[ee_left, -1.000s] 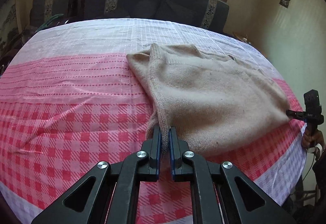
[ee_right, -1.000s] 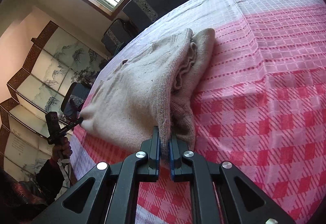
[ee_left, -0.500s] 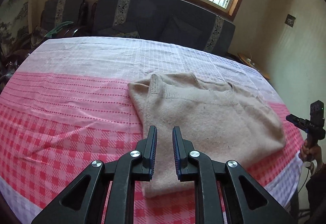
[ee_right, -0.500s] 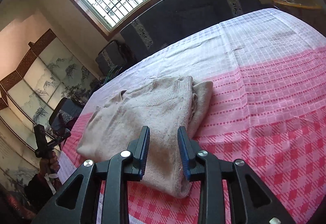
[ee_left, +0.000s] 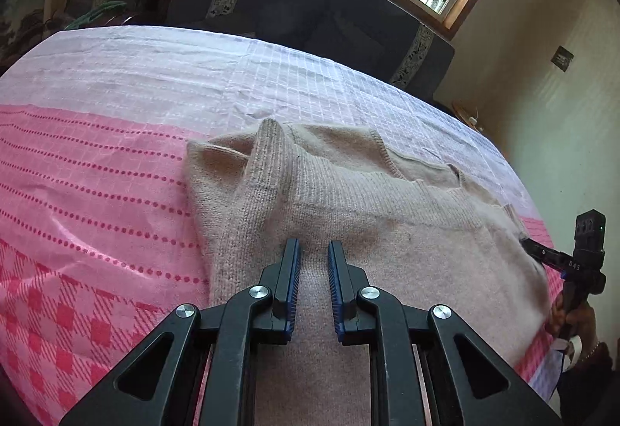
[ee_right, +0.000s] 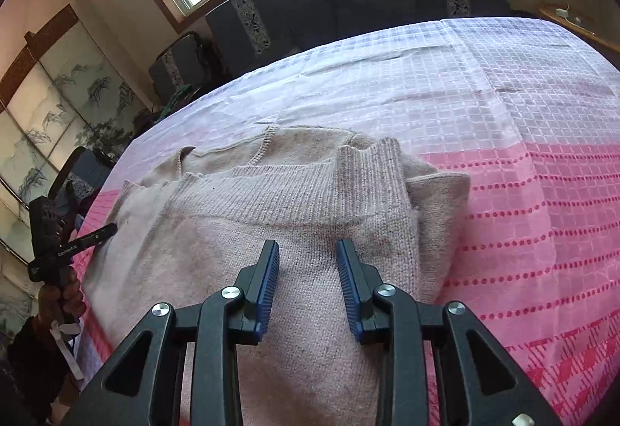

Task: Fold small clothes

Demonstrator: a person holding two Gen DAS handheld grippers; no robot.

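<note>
A beige knit sweater (ee_left: pixel 387 232) lies folded on the pink checked tablecloth (ee_left: pixel 97 193), its ribbed hem folded up over the body. My left gripper (ee_left: pixel 314 245) is open and empty, hovering just above the sweater's near part. In the right wrist view the same sweater (ee_right: pixel 252 244) lies under my right gripper (ee_right: pixel 308 245), which is open and empty above it. The other gripper shows at each view's edge: the right one (ee_left: pixel 542 255) and the left one (ee_right: pixel 89 236), both at the sweater's side.
The tablecloth (ee_right: pixel 523 193) turns white-checked toward the far edge. A dark sofa (ee_left: pixel 310 11) stands behind the table under a window. A painted folding screen (ee_right: pixel 46 108) stands at the left of the right wrist view.
Both grippers let go of the sweater's edge, opened and moved forward over the sweater. The sweater now lies flat, folded in half.
</note>
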